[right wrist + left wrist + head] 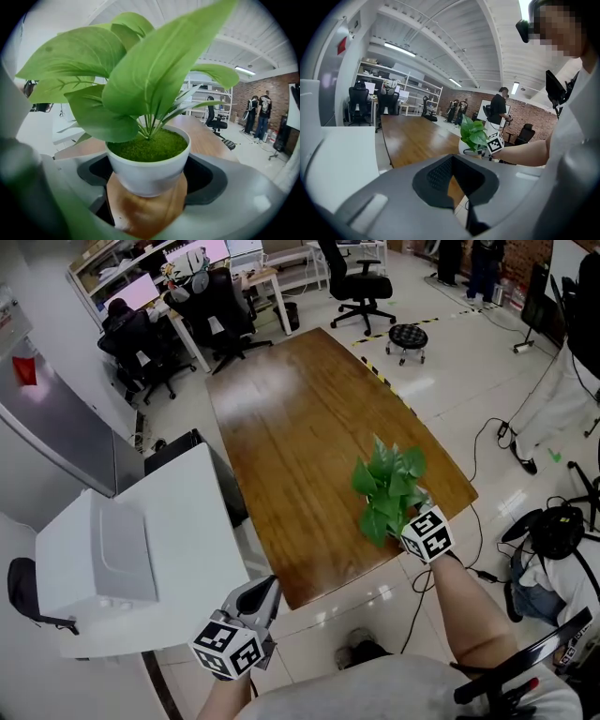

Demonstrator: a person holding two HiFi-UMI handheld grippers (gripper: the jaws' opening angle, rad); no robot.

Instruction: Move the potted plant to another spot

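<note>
The potted plant (387, 486), with broad green leaves in a small white pot, stands near the front right corner of the long wooden table (300, 418). In the right gripper view the white pot (148, 176) with its green moss fills the space between the jaws, which press on both its sides; wood shows beneath it. My right gripper (407, 521) reaches in from the table's near edge. My left gripper (266, 585) hangs below the table's front edge, shut and empty. From the left gripper view, the plant (473, 134) is ahead to the right.
A white cabinet (192, 521) with a white box (98, 559) stands left of the table. Office chairs (361, 287), a black stool (408, 336) and desks with monitors lie beyond. Cables and a black headset (555, 531) are on the floor at right.
</note>
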